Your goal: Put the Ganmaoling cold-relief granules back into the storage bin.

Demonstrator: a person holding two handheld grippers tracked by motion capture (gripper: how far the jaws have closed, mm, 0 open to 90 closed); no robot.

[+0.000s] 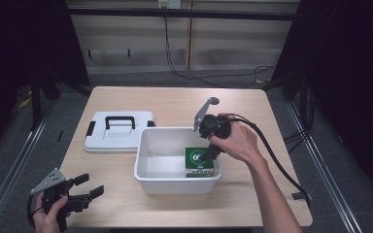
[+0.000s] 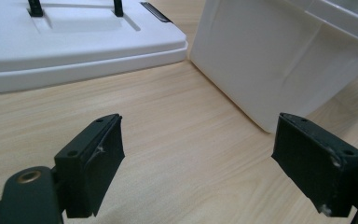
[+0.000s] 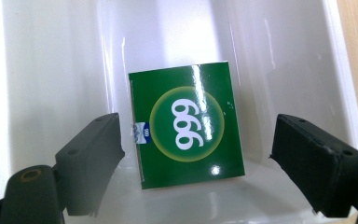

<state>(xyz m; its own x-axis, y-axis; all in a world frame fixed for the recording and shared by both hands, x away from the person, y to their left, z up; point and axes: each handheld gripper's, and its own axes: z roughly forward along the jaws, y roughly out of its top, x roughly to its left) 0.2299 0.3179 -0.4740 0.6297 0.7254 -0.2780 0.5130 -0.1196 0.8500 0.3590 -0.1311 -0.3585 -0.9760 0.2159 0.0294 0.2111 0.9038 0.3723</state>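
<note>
I take the white bin (image 1: 177, 160) as my landmark. The green box (image 3: 186, 123) lies flat on the bin's floor, in the corner nearest the person's right side, close to the front wall. My right gripper (image 1: 212, 150) hangs inside the bin, directly above this box, and its jaws stand wide apart with nothing between them. In the right gripper view the box sits between the two jaws but touches neither. Its longer side seems to run up the picture, so the jaws face its two long edges; the shorter width lies across the opening. I judge this good for a grasp or a release. My left gripper (image 1: 77, 194) waits outside the bin, near its front-left corner, also wide open and empty. The lid (image 1: 119, 131) rests just left of the bin.
</note>
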